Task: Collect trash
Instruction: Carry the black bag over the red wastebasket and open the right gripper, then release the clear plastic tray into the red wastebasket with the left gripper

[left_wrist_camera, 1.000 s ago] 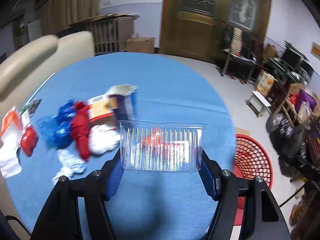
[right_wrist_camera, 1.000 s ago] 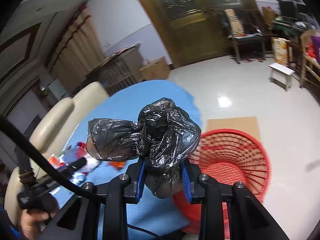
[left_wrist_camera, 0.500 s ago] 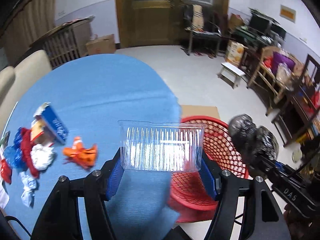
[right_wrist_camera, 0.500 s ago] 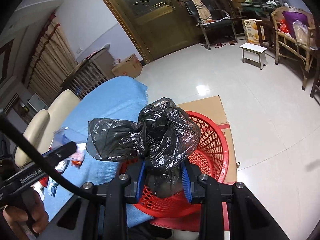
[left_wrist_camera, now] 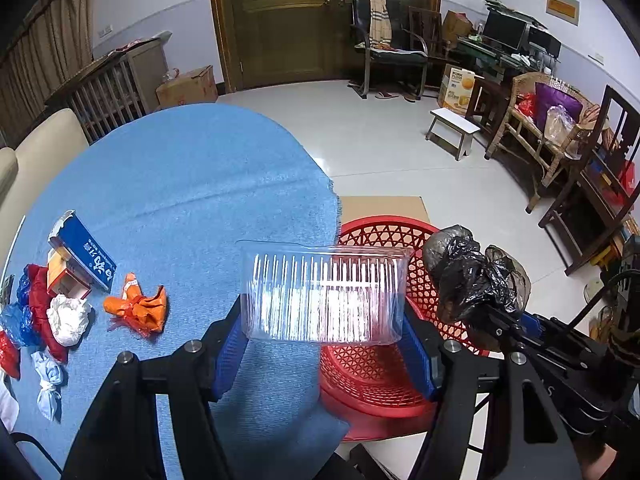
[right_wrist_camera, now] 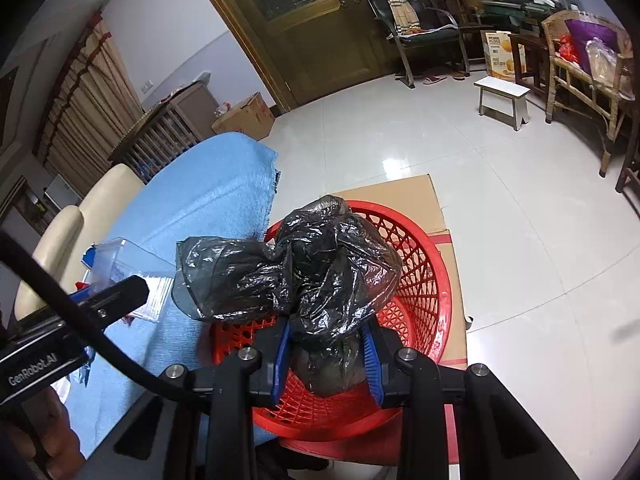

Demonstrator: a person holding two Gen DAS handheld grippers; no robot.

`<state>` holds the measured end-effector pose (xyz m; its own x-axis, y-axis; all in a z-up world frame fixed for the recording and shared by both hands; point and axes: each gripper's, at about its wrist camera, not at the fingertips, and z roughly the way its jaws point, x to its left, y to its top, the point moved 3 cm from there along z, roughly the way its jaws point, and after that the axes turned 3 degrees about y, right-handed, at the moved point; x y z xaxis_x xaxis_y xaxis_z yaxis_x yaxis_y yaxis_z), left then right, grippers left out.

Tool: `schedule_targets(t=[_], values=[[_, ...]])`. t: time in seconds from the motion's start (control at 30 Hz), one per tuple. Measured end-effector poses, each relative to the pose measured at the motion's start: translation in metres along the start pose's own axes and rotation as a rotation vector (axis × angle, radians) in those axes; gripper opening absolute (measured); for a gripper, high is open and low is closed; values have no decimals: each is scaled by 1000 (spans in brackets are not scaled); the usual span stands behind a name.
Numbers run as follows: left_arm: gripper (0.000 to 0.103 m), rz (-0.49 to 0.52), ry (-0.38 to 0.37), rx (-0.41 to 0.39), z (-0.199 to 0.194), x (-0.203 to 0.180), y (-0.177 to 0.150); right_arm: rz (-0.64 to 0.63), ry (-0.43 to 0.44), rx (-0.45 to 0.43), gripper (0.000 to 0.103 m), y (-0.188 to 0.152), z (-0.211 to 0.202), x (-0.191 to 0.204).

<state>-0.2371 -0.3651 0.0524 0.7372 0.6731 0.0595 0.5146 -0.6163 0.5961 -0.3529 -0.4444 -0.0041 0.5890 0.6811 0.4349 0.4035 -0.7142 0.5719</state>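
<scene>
My left gripper (left_wrist_camera: 324, 344) is shut on a clear ribbed plastic tray (left_wrist_camera: 324, 294) and holds it over the table's right edge, beside the red basket (left_wrist_camera: 404, 236). My right gripper (right_wrist_camera: 326, 350) is shut on a knotted black plastic bag (right_wrist_camera: 296, 268) and holds it above the red basket (right_wrist_camera: 420, 280). The bag also shows at the right of the left wrist view (left_wrist_camera: 476, 276). The clear tray shows at the left of the right wrist view (right_wrist_camera: 132, 268).
On the blue tablecloth (left_wrist_camera: 180, 184) lie an orange wrapper (left_wrist_camera: 138, 308), a blue carton (left_wrist_camera: 82, 256), white crumpled paper (left_wrist_camera: 68, 318) and red and blue bags (left_wrist_camera: 36, 300). The basket stands on cardboard (right_wrist_camera: 400, 192) on the tiled floor. Cream chairs (right_wrist_camera: 80, 216) are behind.
Both grippers have swung right from over the table to the red basket, each keeping its load. The black bag is now above the basket and the clear tray at its edge.
</scene>
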Motion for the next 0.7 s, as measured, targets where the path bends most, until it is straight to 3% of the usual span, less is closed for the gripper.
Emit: schedule_targets(t=[0.27,0.33,0.37,0.4,0.7], values=[[70,8,-3,-1,2,-3,1,17,-29,18,36,4,7,1],[70,10,-5,-1,2,-3,2,43,-40,31,48,2,9,-1],[70,11,-5,-1,2,-3,2,61,-25,34,65,2,9,-3],[70,11,-4,1,3,-3,2,76,-9,29,68,3,8,-4],[70,38,-16,14,9,-18,4,94,-11,-55,68,16,-17,-10]])
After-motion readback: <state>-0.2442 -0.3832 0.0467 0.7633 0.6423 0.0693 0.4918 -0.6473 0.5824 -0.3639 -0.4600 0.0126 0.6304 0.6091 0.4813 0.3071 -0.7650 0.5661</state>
